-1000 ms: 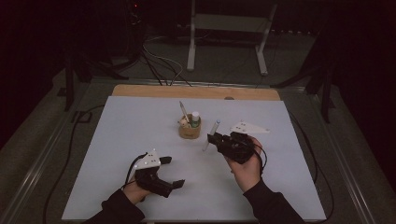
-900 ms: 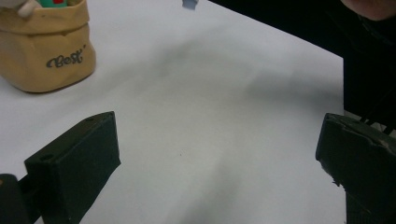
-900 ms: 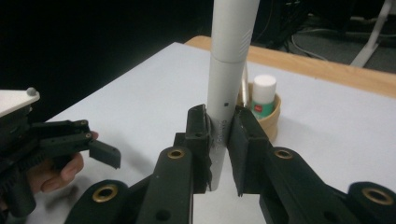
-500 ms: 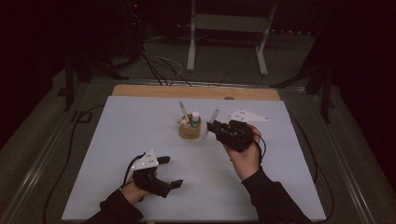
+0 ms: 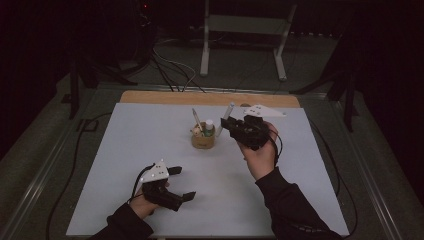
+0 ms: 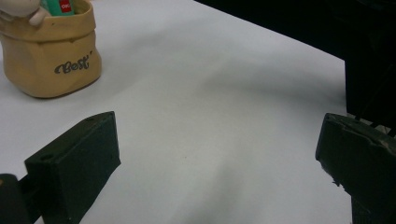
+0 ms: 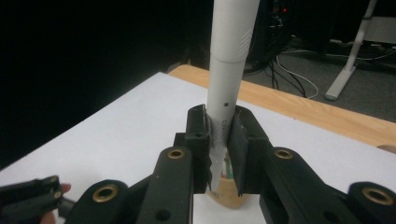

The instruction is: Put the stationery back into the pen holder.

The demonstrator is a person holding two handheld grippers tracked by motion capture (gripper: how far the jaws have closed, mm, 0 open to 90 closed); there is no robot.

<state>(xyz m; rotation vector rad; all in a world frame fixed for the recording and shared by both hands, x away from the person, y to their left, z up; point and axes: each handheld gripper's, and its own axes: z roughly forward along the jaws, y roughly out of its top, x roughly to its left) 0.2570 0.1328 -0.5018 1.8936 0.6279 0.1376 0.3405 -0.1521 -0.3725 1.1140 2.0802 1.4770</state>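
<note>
A tan bag-shaped holder (image 5: pixel 203 138) (image 6: pixel 49 56) printed "Best" stands mid-table with a pen and a green-labelled item in it. My right gripper (image 5: pixel 227 125) (image 7: pixel 219 144) hovers just right of and above the holder, shut on a white pen (image 5: pixel 226 116) (image 7: pixel 229 70) that sticks up out of the jaws. In the right gripper view the holder (image 7: pixel 225 189) lies below the jaws. My left gripper (image 5: pixel 181 184) (image 6: pixel 219 154) rests near the table's front left, open, with bare table between its jaws.
The white tabletop (image 5: pixel 150 135) has a wooden strip (image 5: pixel 150 97) along its far edge. Cables (image 5: pixel 172 67) and a white stand's legs (image 5: pixel 240 45) lie on the dark floor beyond. A black cable (image 5: pixel 75 165) trails off the table's left side.
My right gripper has risen and moved toward the far side with the white pen in it, now close beside the holder. The left gripper has stayed put.
</note>
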